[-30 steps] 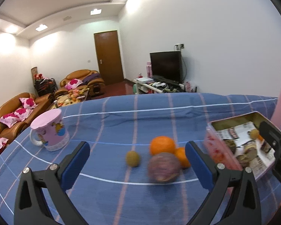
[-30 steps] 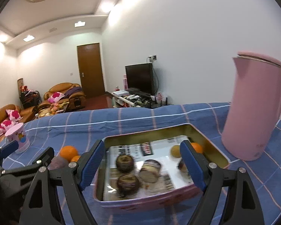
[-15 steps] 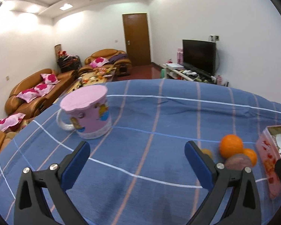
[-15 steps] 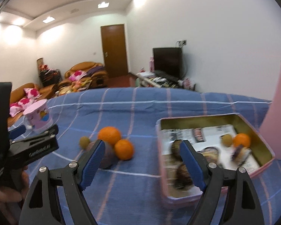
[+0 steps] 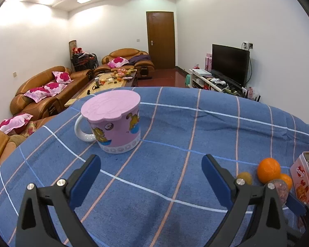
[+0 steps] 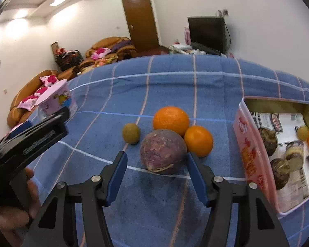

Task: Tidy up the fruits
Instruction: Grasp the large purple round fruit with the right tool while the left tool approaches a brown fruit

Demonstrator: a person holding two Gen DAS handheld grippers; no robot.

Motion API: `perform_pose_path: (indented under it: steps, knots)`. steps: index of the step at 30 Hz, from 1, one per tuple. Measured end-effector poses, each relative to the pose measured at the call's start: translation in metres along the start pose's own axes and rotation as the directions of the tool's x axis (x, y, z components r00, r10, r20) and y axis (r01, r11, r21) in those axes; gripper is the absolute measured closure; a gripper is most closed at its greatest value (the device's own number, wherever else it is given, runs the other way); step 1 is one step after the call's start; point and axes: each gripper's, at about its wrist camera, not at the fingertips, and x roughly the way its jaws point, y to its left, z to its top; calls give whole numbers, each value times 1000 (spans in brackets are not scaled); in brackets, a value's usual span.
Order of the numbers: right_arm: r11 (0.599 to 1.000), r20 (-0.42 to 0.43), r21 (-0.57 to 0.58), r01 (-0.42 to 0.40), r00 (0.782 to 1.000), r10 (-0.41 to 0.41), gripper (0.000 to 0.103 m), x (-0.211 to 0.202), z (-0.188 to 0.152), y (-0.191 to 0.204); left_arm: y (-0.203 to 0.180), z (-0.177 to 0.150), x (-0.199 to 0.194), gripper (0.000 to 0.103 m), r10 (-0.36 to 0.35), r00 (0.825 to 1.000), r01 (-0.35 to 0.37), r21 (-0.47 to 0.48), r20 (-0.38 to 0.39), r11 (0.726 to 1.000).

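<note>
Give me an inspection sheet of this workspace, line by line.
Surface: blue checked cloth, lightly creased.
Job's things: purple fruit, two oranges and a small green fruit clustered on the cloth; tin to the right holds more fruit on printed paper.
Clutter: lidded pink mug.
Grippers: left hand-held gripper open over bare cloth; right hand-held gripper closing, purple fruit just ahead, pads not pressing it.
Cables: nothing seen on the cloth.
Surroundings: sofas, door, television.
</note>
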Motion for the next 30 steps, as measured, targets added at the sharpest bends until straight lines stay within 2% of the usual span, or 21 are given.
perform_pose_path:
  steps: [5,7,11,15,19,22,27,30]
  knots:
    - [1000,-28,30,9,1000,-8,41,13,7,2,-1,1,0,3,-8,1000,8,12,0,1000]
    - [999,-91,43,6,996,-2,42,26,7,0,-1,0,0,3,-12,1000,12,13,-3,1000]
    - [999,-82,49,12,997,-8,51,25,10,-1,-1,1,-1,3,-21,1000,21,9,-4,1000]
    - [993,-60,83,-80,995,85,51,17,8,-11,2,2,0,3,-55,998,55,-5,-21,998]
    - [995,26,41,-87,996,86,51,-10,3,-12,2,1,0,3,-81,996,81,-2,-24,997]
    - [999,120,-35,-42,992,46,51,-39,-6,-11,-5,0,0,6,-162,986,163,19,-36,986]
    - [992,237,-97,76,970,-51,51,-74,-15,-28,-35,-7,-2,25,-268,960,278,131,-86,952]
    - [994,250,-62,91,966,-73,51,-80,-14,-44,-56,-13,-3,26,-353,925,374,175,-142,911]
